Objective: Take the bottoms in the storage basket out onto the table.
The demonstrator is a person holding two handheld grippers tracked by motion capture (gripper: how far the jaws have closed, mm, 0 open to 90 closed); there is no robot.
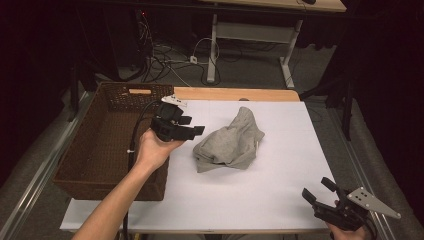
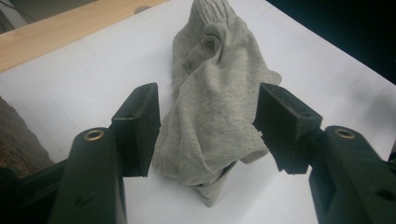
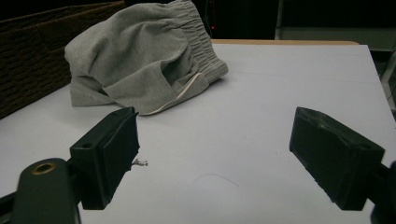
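Grey jersey garment (image 1: 229,142), crumpled, with an elastic ribbed waistband: lies in a loose heap on the white sheet-covered table top (image 1: 260,195), a little left of its middle and toward the far half, waistband end pointing to the far edge, where a strip of bare pale wood (image 1: 235,94) shows. In the right gripper view the same garment (image 3: 140,56) sits bunched, waistband gathered at the upper right, a pale hem edge turned out along its near side. Left black two-jaw gripper (image 1: 192,131): held in the person's left hand (image 1: 155,150), raised off the table just beside the garment's left edge, jaws pointing toward it; in the left gripper view the jaws stand apart, one to each side of the cloth (image 2: 215,116) as seen from that camera, with nothing pressed between the pads. Whether the pads touch the fabric cannot be told. Black cable (image 1: 137,125) trails from this gripper over the basket. Brown woven rectangular basket (image 1: 95,155): stands at the table's left side, next to the left hand, with a cut handle slot in its far wall. Right black two-jaw gripper (image 1: 320,190): low at the near right corner of the table, well apart from the garment, grey three-cornered plate on top; jaws wide apart over bare white surface, holding nothing.
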